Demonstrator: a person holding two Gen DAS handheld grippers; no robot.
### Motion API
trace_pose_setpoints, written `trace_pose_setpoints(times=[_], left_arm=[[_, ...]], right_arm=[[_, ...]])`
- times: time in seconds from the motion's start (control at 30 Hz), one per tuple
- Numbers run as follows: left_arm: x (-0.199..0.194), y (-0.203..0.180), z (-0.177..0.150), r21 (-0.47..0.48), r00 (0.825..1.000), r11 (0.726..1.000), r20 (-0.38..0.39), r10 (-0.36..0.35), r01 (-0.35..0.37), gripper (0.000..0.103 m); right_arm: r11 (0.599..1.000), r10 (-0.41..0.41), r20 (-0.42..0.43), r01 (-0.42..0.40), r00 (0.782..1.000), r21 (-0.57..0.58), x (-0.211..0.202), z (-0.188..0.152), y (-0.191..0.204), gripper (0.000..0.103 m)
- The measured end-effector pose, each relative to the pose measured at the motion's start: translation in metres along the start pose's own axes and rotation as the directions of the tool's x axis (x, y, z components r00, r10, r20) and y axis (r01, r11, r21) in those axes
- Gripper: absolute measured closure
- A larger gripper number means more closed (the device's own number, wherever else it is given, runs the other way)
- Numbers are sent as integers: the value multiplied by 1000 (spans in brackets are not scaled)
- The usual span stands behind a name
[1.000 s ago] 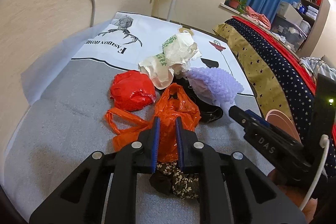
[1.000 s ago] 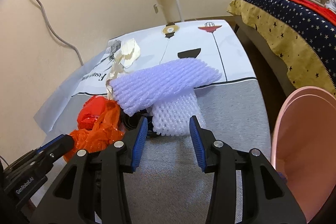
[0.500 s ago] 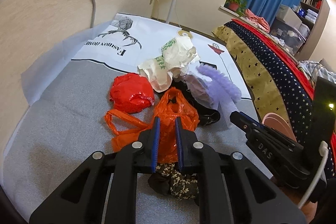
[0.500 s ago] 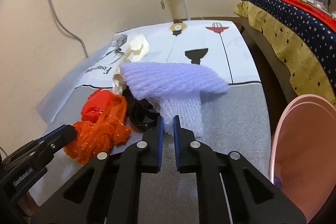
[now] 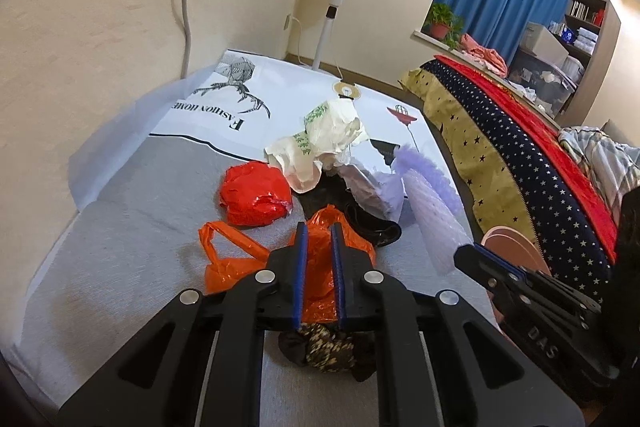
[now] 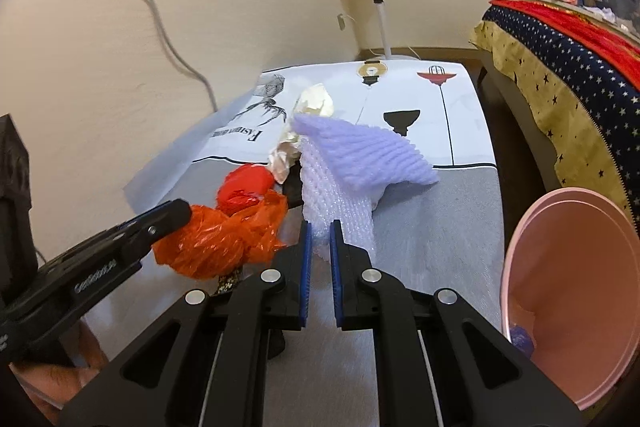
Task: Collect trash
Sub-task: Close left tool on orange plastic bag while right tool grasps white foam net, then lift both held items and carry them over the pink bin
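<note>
1. Left wrist view: left tool (image 5: 318,235) pinched narrow on a crinkled, glossy orange plastic bag (image 5: 320,267), bunched between the blue pads at 6 o'clock; one loop handle spread flat toward 9 o'clock on the grey worktop (image 5: 120,247).
2. Just beyond, at 11 o'clock of the bag: a shiny red plastic wad (image 5: 256,193), roughly round, no clear long axis.
3. Further up, near centre: crumpled cream paper wrappers (image 5: 320,143) with green leaf print, heaped over a black item too dark to identify.
4. At 3 o'clock of centre: lavender foam netting (image 5: 436,211), ribbed and translucent, long axis running from 12 down to 5 o'clock, lower end met by the right tool (image 5: 466,255).
5. Below the left tool's pads: a dark camouflage-patterned bundle (image 5: 326,347).
6. Right wrist view: right tool (image 6: 320,231) drawn in tight just now, with the foam netting (image 6: 340,183) caught between its pads; netting lifted, a flat ribbed flap fanned toward 2 o'clock, a knobbly tube hanging down to the pads at 6 o'clock.
7. At 9 o'clock: orange bag (image 6: 224,235) in the left tool (image 6: 180,213), red wad (image 6: 244,187) behind it.
8. At 4 o'clock: pink bin (image 6: 568,267), mouth tilted toward the camera.
</note>
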State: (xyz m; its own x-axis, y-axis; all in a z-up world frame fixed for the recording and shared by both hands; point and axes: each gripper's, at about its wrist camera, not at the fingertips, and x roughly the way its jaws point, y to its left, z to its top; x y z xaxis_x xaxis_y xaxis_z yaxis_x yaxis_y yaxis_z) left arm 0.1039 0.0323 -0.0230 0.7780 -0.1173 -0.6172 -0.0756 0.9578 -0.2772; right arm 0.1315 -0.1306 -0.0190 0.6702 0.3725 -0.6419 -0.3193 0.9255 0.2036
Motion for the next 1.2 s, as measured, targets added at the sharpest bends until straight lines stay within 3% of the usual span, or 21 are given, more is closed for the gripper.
trace_pose_setpoints(times=[0.3, 0.57, 0.7, 0.77, 0.87, 0.93, 1.07, 1.13, 1.2], left_arm=[[-25, -5, -1, 17, 999, 1000, 45, -6, 5, 93], [-38, -10, -3, 41, 998, 999, 64, -8, 5, 103], [-31, -7, -7, 30, 999, 999, 22, -26, 26, 103], [-23, 0, -13, 15, 1000, 1000, -3, 5, -5, 103], [-16, 13, -15, -45, 1000, 999, -29, -2, 1, 95], [-19, 20, -14, -69, 1000, 997, -12, 24, -25, 71], [-18, 29, -17, -97, 997, 993, -26, 68, -70, 59], [-14, 32, -23, -99, 993, 989, -64, 103, -109, 44], [-12, 34, -27, -113, 991, 987, -90, 101, -111, 42]], right_arm=[[999, -13, 50, 15, 999, -32, -43, -5, 7, 94], [999, -32, 86, 34, 996, -25, -70, -6, 1, 94], [999, -36, 92, 38, 995, -19, -76, -7, -2, 94], [999, -36, 93, 38, 995, -18, -76, -6, -2, 94], [999, -37, 96, 38, 995, -11, -76, -6, -5, 94], [999, -37, 99, 38, 994, -3, -76, -5, -7, 94], [999, -33, 94, 33, 995, 3, -73, -6, -8, 94], [1000, -31, 93, 31, 995, 5, -71, -6, -9, 94], [1000, -28, 92, 28, 995, 8, -70, -5, -10, 94]])
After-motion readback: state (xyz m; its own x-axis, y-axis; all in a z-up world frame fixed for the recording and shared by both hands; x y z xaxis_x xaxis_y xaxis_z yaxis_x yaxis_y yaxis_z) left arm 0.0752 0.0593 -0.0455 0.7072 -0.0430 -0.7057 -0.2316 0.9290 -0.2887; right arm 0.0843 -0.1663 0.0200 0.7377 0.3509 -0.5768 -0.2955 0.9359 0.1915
